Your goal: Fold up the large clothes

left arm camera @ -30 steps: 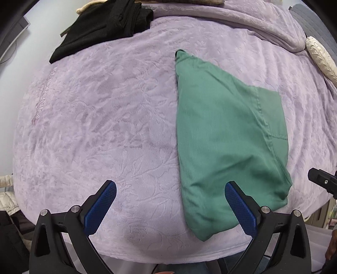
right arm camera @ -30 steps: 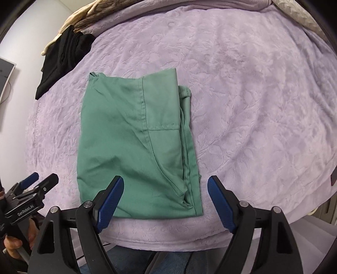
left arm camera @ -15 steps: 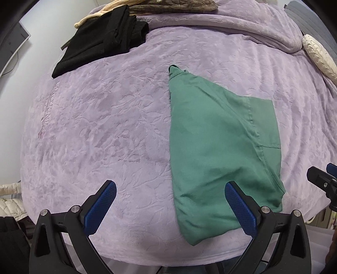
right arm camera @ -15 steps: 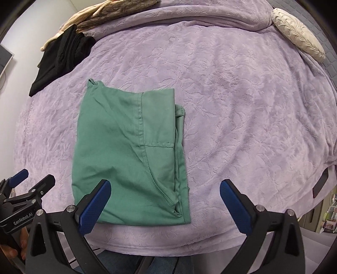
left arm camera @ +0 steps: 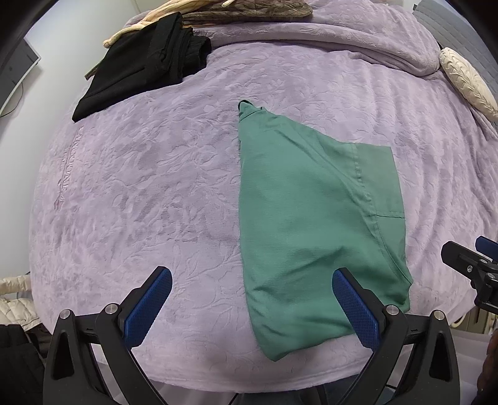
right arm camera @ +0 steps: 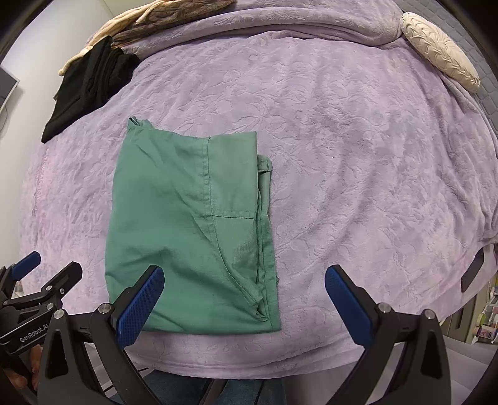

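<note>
A green garment [left arm camera: 311, 218] lies folded into a flat rectangle near the front edge of a bed covered with a lilac blanket [left arm camera: 155, 187]. It also shows in the right wrist view [right arm camera: 190, 227]. My left gripper [left arm camera: 252, 303] is open and empty, raised above the bed's front edge with its right finger over the garment's near corner. My right gripper [right arm camera: 244, 300] is open and empty, held above the garment's near right edge. Each gripper shows at the edge of the other's view.
A folded black garment [left arm camera: 146, 62] lies at the bed's far left, also in the right wrist view [right arm camera: 87, 84]. Beige and brown clothes [left arm camera: 236, 7] are piled behind it. A cream cushion [right arm camera: 439, 50] sits at the far right. A screen [left arm camera: 15, 68] stands left of the bed.
Both grippers have drawn back and up from the folded green garment. The right gripper's jaws have opened wider. The garment lies where it was.
</note>
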